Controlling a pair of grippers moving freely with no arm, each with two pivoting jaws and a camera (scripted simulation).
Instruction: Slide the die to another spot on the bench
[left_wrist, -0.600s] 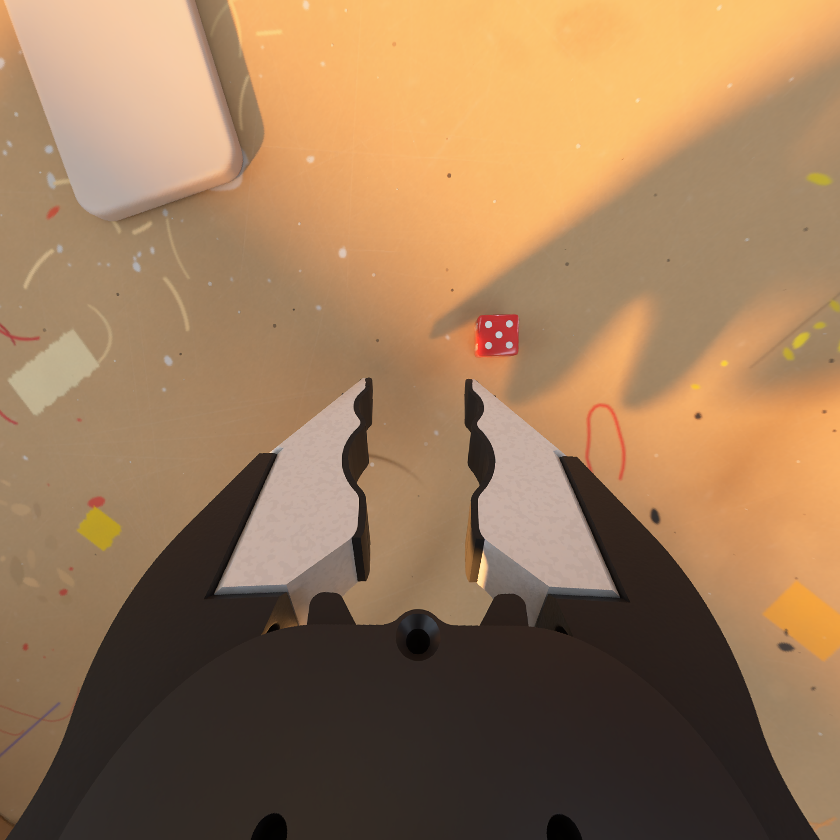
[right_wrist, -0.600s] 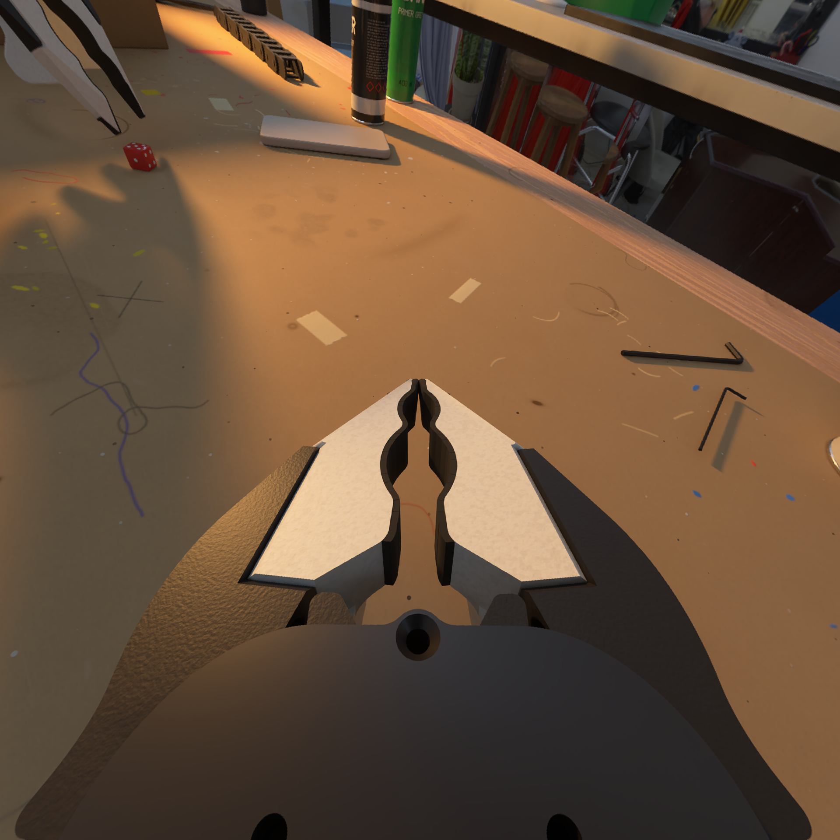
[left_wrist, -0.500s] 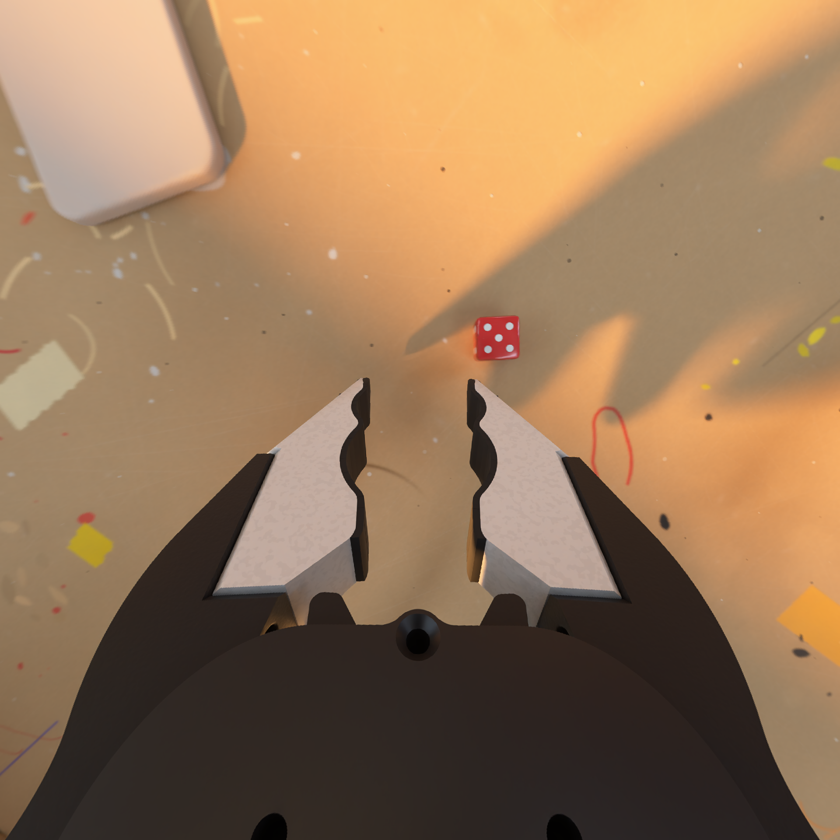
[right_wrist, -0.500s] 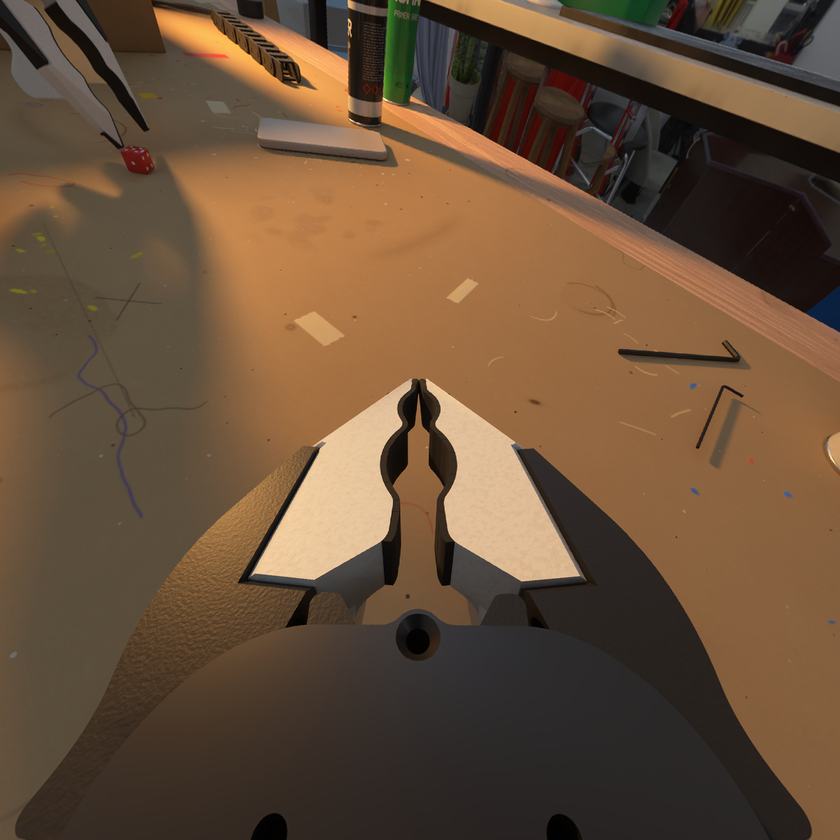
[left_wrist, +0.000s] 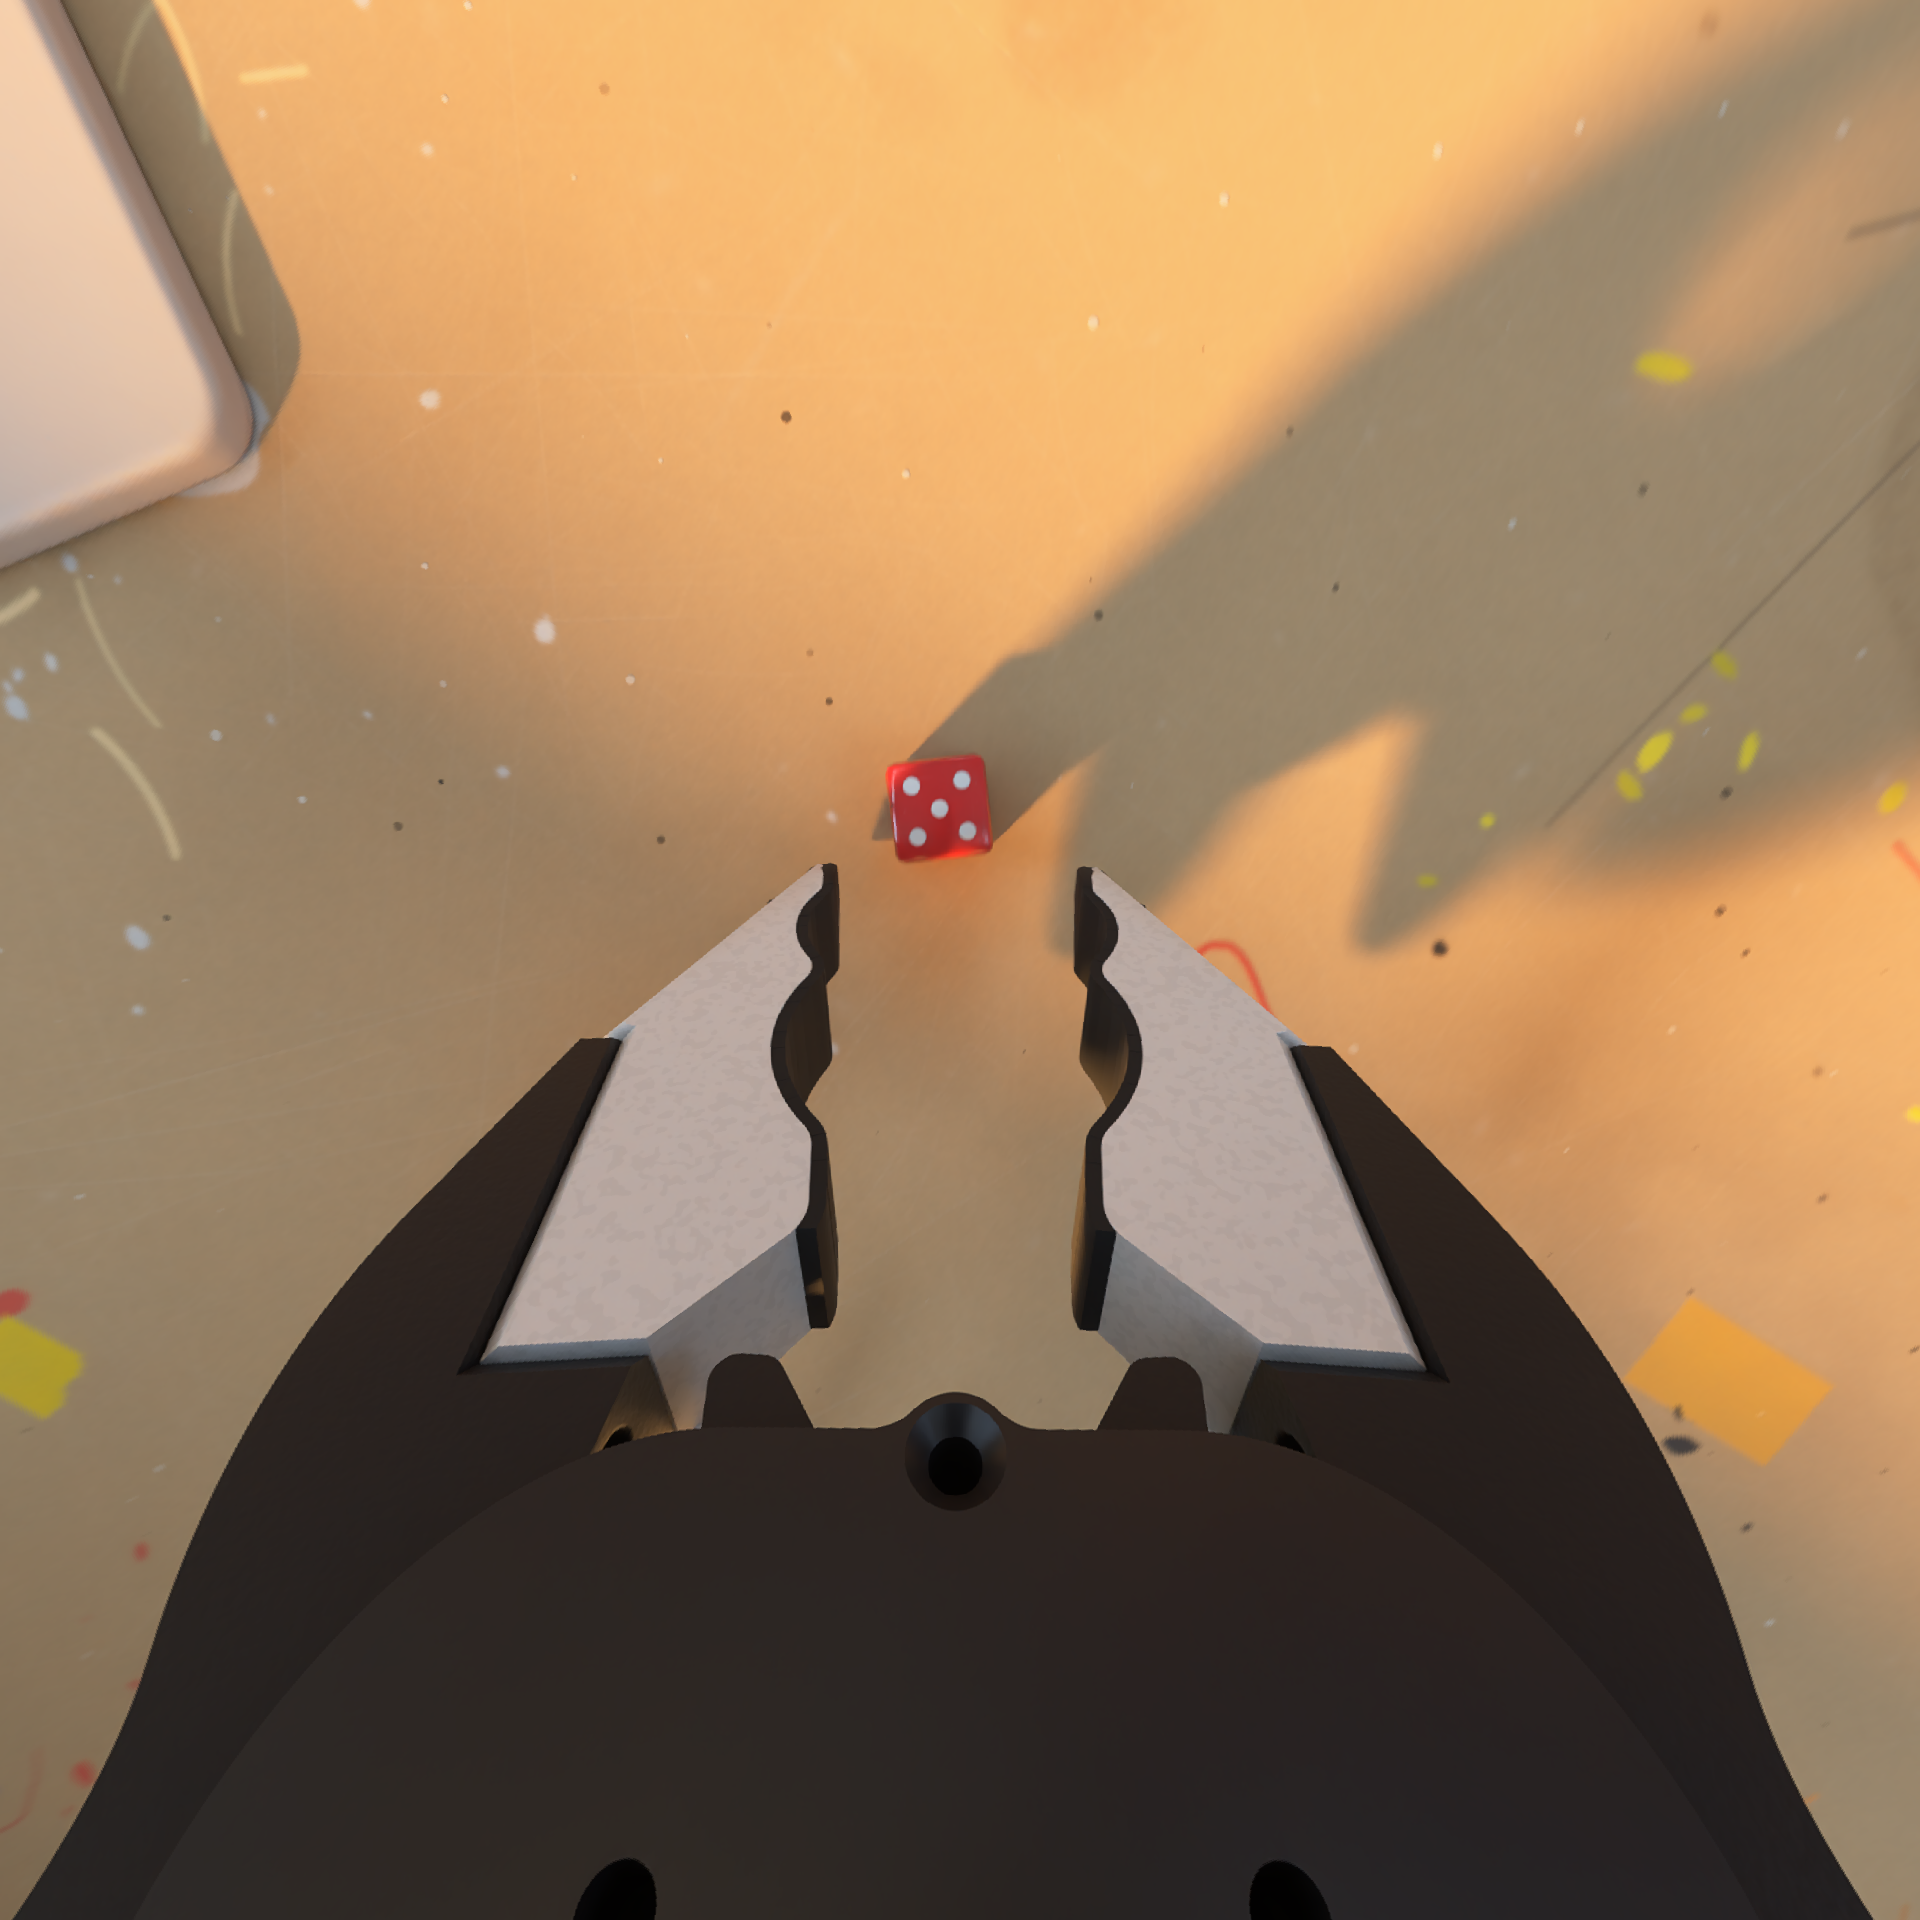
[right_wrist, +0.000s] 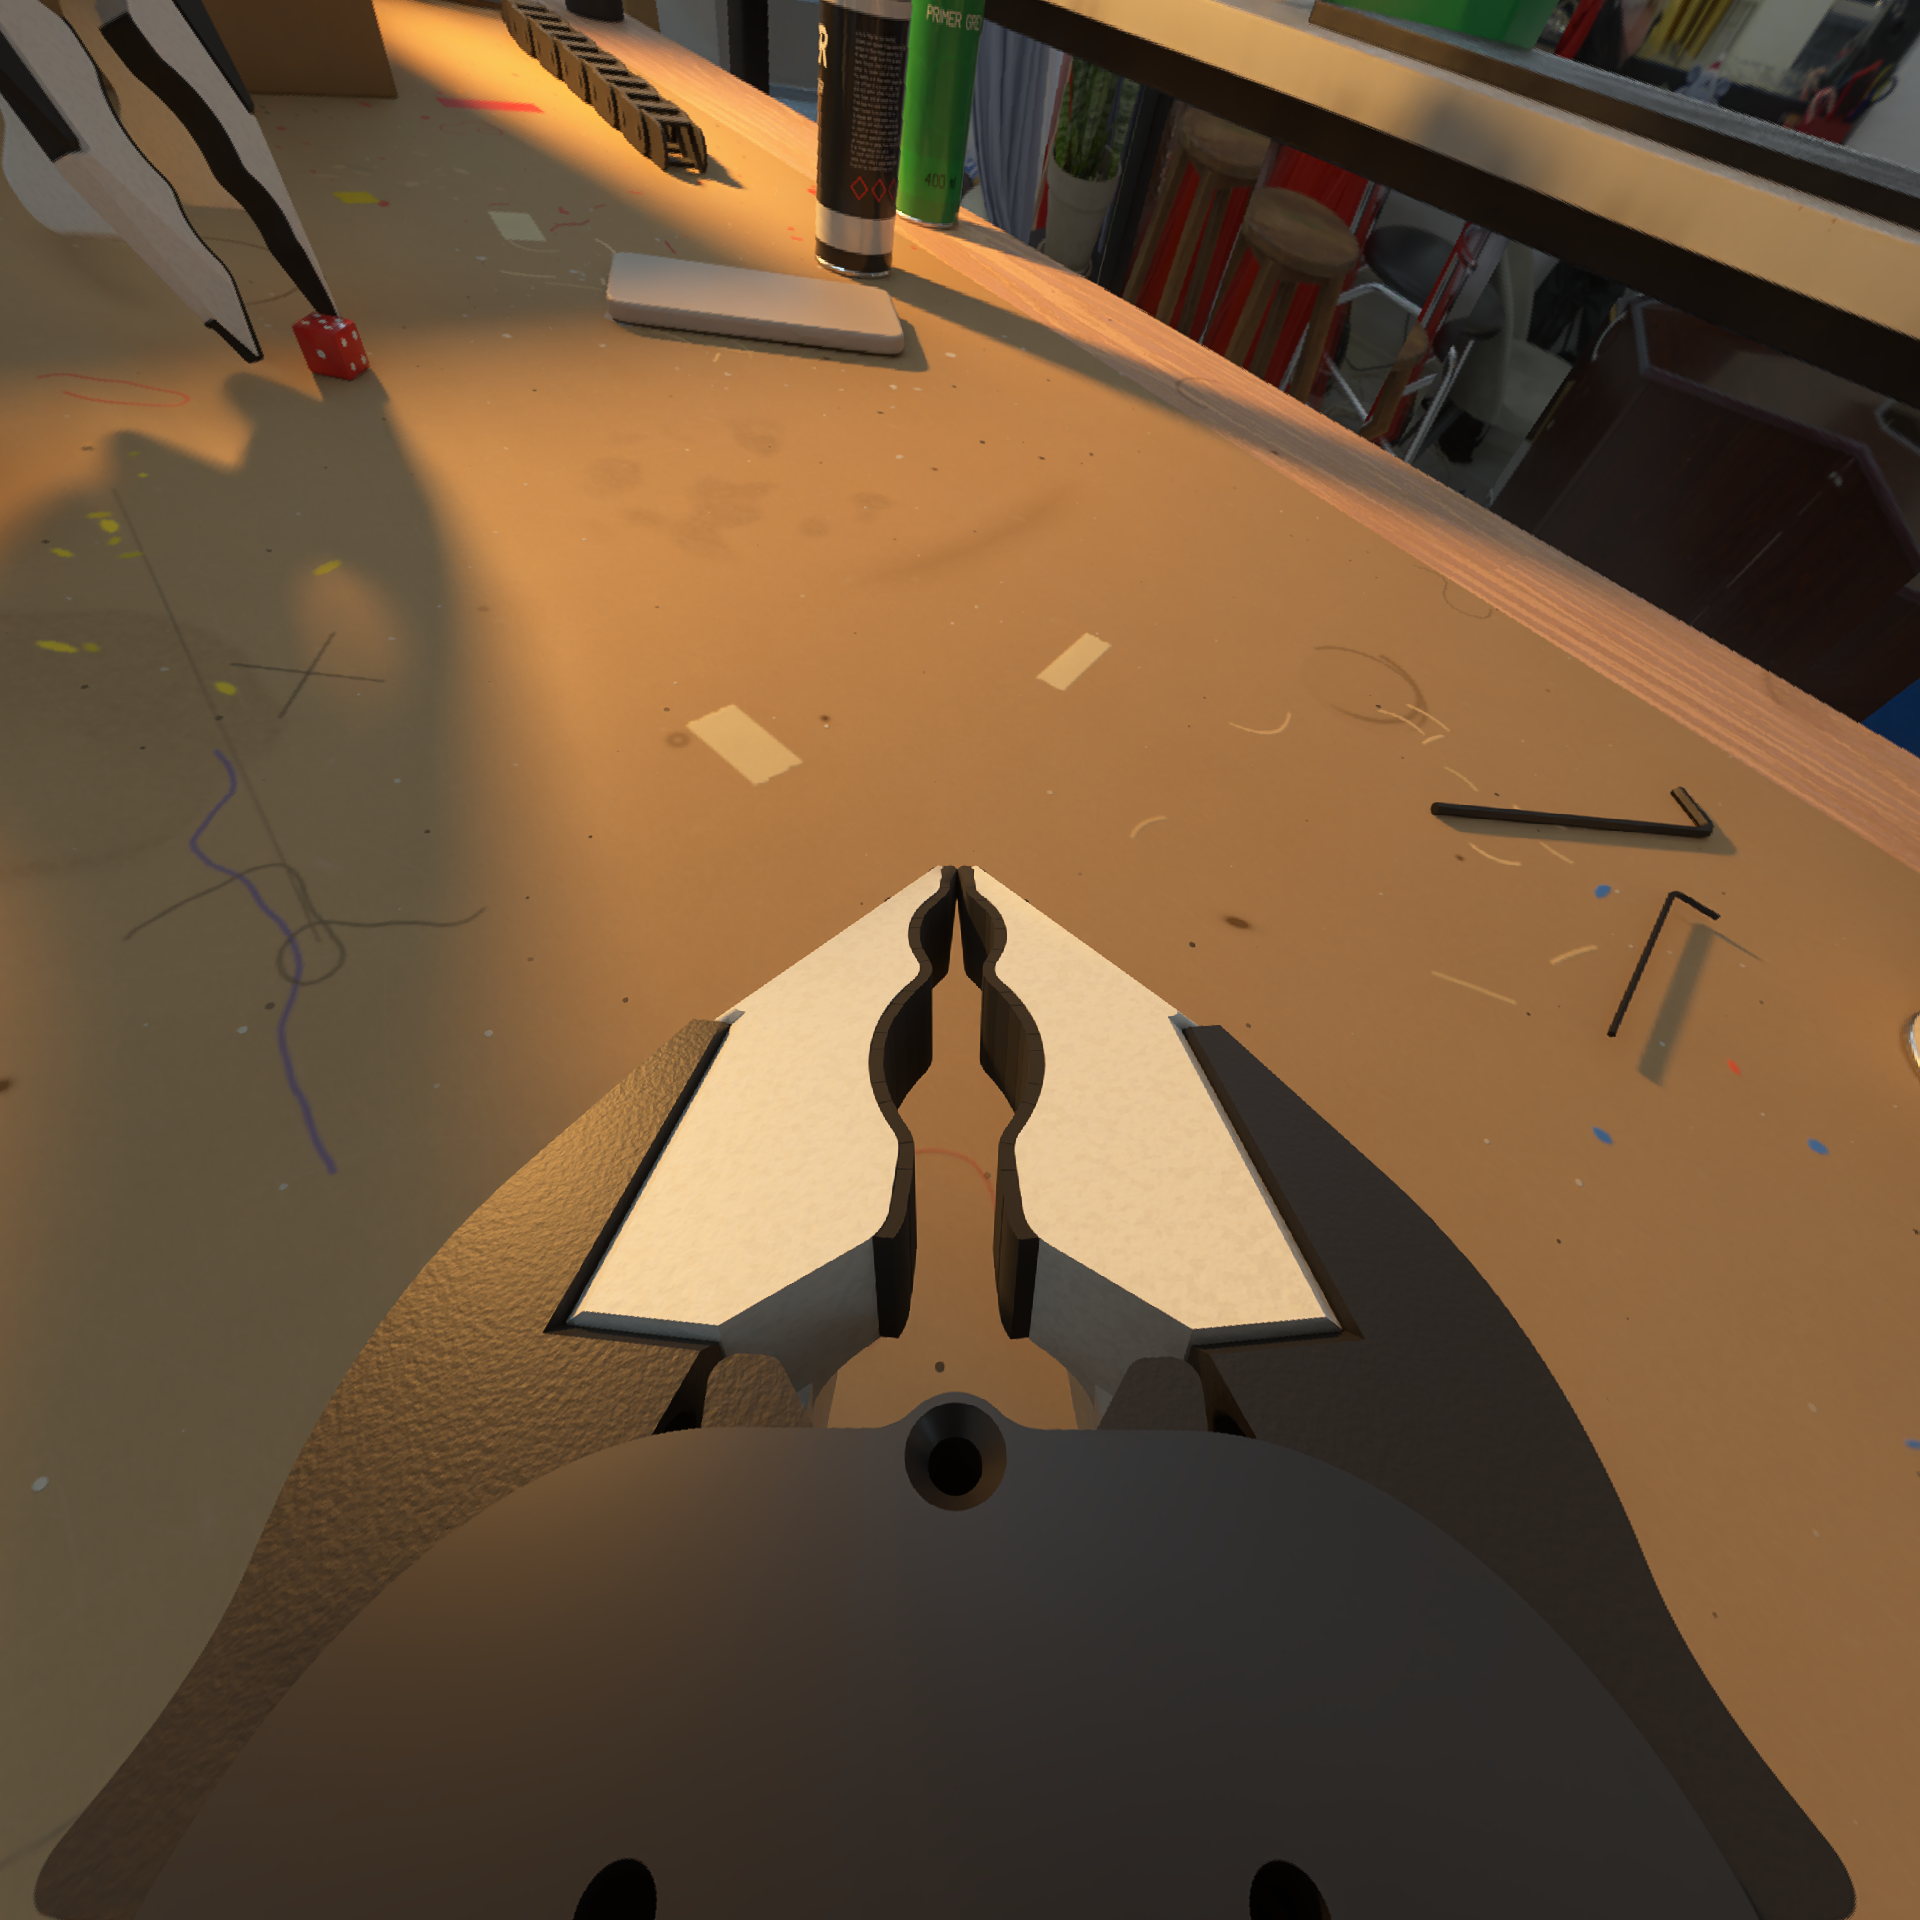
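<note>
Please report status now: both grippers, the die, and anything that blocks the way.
Left gripper open, low by red die, not gripping. Right gripper shut, idle. Bench around die bare; white slab well apart.

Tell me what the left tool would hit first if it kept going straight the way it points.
Most likely the red die. It sits just beyond the open left tool, roughly in line with the gap, slightly toward one finger. The right wrist view suggests one fingertip may already touch it; depth is unclear.
</note>
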